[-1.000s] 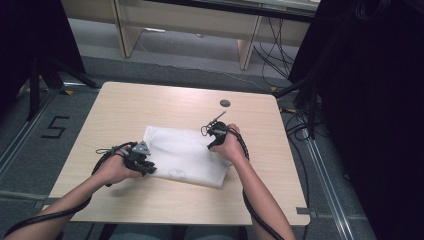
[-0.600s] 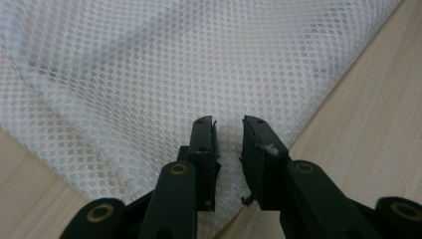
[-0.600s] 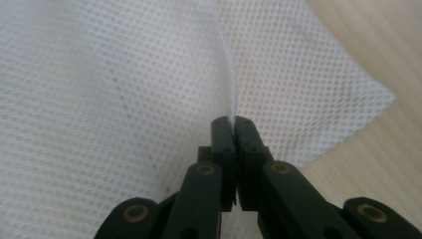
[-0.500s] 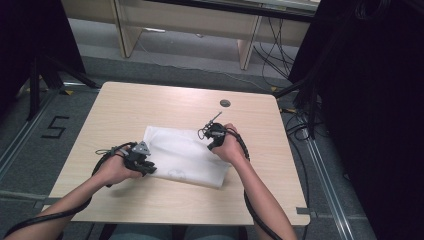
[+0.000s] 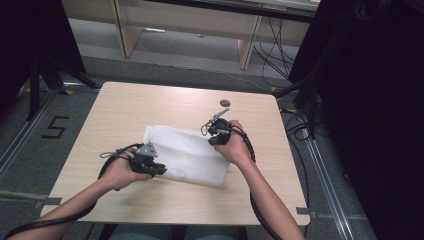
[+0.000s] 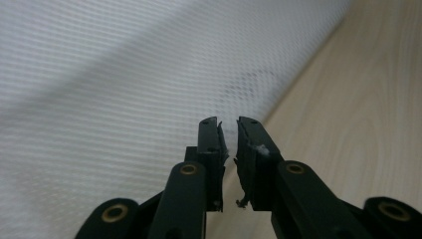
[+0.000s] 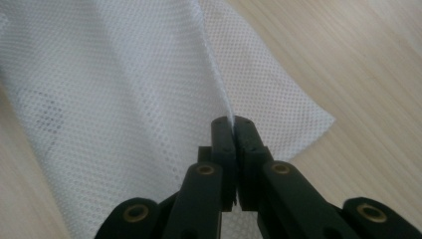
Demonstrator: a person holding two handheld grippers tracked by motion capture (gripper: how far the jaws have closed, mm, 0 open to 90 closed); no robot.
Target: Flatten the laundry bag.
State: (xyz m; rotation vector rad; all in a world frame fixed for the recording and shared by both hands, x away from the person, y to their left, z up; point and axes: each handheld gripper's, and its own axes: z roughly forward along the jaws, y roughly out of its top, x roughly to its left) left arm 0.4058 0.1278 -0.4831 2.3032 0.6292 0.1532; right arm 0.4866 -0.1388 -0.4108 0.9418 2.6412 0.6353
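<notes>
- Pale wooden table (image 5: 150,107) carries my white mesh cloth (image 5: 187,155), long axis crosswise.
- Right gripper (image 7: 233,122) pinches a cloth fold.
- Left gripper (image 6: 228,124), jaws just narrowing, stands slightly apart at the cloth's edge.

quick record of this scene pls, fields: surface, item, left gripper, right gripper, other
surface: light wooden table
item: white mesh cloth, lying flat mid-table
left gripper: at the cloth's near left edge, jaws just closing, narrow gap, cloth not pinched
right gripper: shut on a raised fold of the cloth
other: small dark disc near the far edge
</notes>
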